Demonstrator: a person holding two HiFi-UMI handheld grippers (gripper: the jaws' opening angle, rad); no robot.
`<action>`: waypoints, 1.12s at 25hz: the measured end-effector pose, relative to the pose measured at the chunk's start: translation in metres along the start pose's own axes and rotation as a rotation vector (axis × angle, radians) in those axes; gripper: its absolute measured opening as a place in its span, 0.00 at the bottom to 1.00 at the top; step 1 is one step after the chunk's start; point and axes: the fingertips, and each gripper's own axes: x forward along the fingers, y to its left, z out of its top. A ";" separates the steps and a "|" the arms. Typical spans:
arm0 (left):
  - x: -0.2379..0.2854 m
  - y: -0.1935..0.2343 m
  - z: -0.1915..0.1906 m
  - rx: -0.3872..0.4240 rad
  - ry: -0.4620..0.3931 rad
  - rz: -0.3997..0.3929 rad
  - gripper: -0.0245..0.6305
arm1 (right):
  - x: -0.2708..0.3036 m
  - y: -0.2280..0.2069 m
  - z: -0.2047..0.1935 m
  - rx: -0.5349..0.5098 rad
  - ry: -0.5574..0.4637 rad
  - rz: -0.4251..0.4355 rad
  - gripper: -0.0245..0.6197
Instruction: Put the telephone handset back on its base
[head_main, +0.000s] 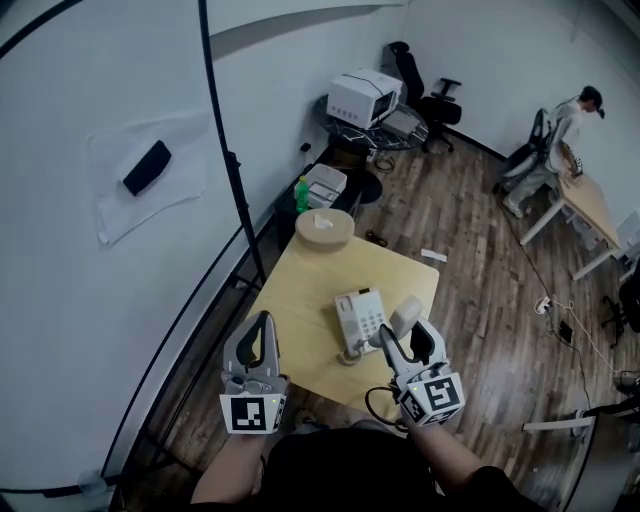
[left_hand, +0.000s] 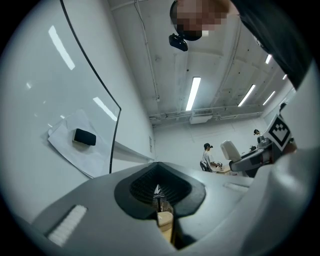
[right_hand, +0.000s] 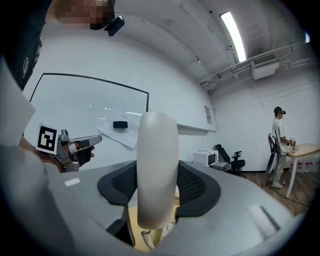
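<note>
The white telephone base (head_main: 358, 318) with its keypad lies on the light wooden table (head_main: 300, 290). My right gripper (head_main: 410, 345) is shut on the cream handset (head_main: 406, 317), holding it upright just right of the base and above the table. In the right gripper view the handset (right_hand: 157, 170) stands between both pads, its cord hanging below. My left gripper (head_main: 262, 345) hovers over the table's near left corner, pointing up, shut and holding nothing; its jaws meet in the left gripper view (left_hand: 160, 197).
A round wooden box (head_main: 324, 230) sits at the table's far end, a green bottle (head_main: 302, 193) beyond it. A black stand pole (head_main: 235, 180) rises at the left by the whiteboard. A person (head_main: 570, 125) works at another table far right.
</note>
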 end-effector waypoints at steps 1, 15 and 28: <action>0.003 -0.001 -0.002 -0.001 0.000 0.000 0.04 | 0.004 -0.002 -0.001 -0.002 0.005 0.001 0.39; 0.027 -0.015 -0.032 0.006 0.035 0.048 0.04 | 0.064 -0.034 -0.041 0.000 0.121 0.022 0.39; 0.021 -0.015 -0.078 0.024 0.143 0.053 0.04 | 0.140 -0.050 -0.160 -0.001 0.357 0.029 0.39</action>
